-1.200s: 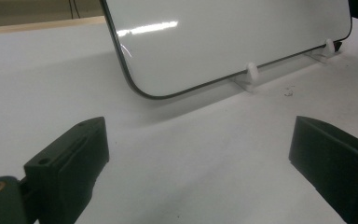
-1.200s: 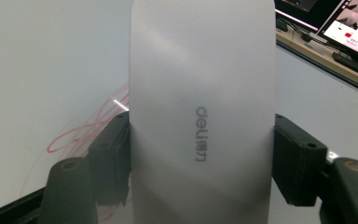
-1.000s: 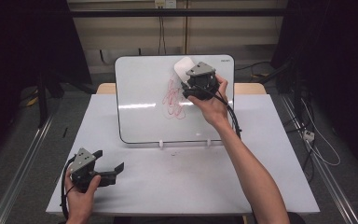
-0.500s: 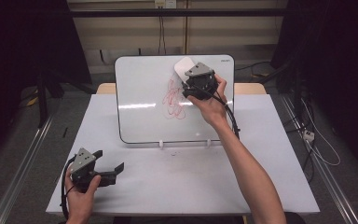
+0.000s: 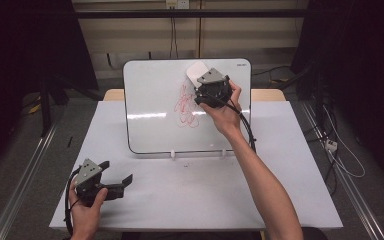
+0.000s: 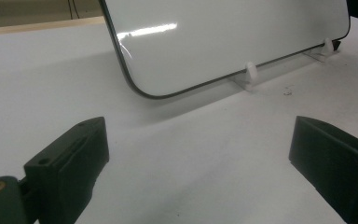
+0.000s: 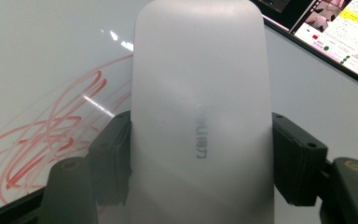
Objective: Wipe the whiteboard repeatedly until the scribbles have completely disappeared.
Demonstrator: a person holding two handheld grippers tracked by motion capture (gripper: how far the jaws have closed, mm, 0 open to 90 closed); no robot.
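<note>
Eraser up at the top of the whiteboard, hardly shifted from a moment ago.
Table [image 5: 280,200] white and wide, whiteboard [image 5: 155,100] propped upright on two small clips at its far side, red scribble [image 5: 187,107] mid-board as before. Right gripper [image 5: 202,82] clamped on the white eraser [image 5: 196,74], edged slightly toward the board's top edge, just above the scribble. Left gripper [image 5: 117,182] low at the near left corner, unmoved, jaws spread wide, holding nothing.

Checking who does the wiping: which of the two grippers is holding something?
The right gripper, up at the whiteboard, is clamped on the white eraser. The left gripper rests open and empty near the table's front.
</note>
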